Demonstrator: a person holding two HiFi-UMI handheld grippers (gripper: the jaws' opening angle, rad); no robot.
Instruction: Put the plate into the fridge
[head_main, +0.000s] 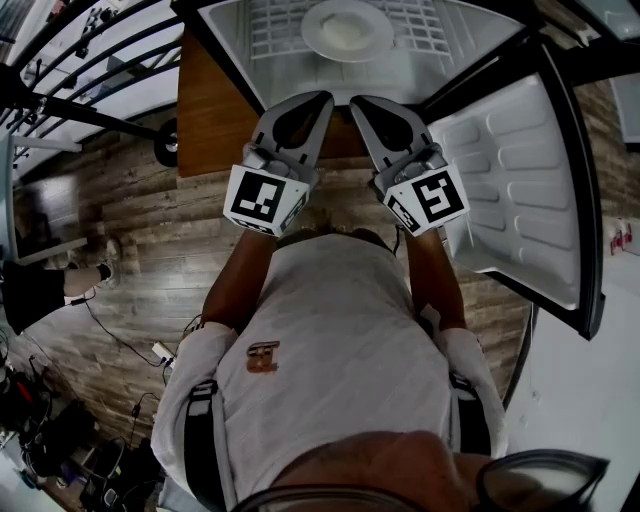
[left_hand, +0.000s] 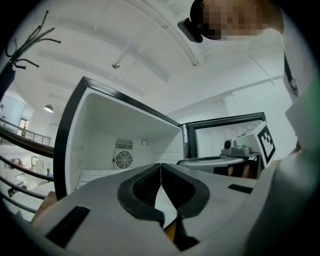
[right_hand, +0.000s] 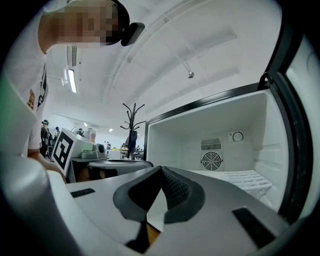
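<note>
A white plate (head_main: 347, 28) lies on the wire shelf (head_main: 270, 30) inside the open fridge (head_main: 230, 25), at the top of the head view. Both grippers are held side by side below the fridge opening, well short of the plate. My left gripper (head_main: 322, 98) is shut with nothing between its tips; its own view shows the closed left gripper (left_hand: 160, 165) against the white fridge interior (left_hand: 125, 145). My right gripper (head_main: 358, 102) is shut and empty too, and its view shows the shut right gripper (right_hand: 161, 169) before the fridge's fan grille (right_hand: 212, 160).
The fridge door (head_main: 520, 190) stands open at the right. A wooden top (head_main: 215, 110) lies under the fridge at the left. Black railings (head_main: 70, 70) cross the upper left. Cables and gear (head_main: 60, 450) litter the wooden floor at the lower left.
</note>
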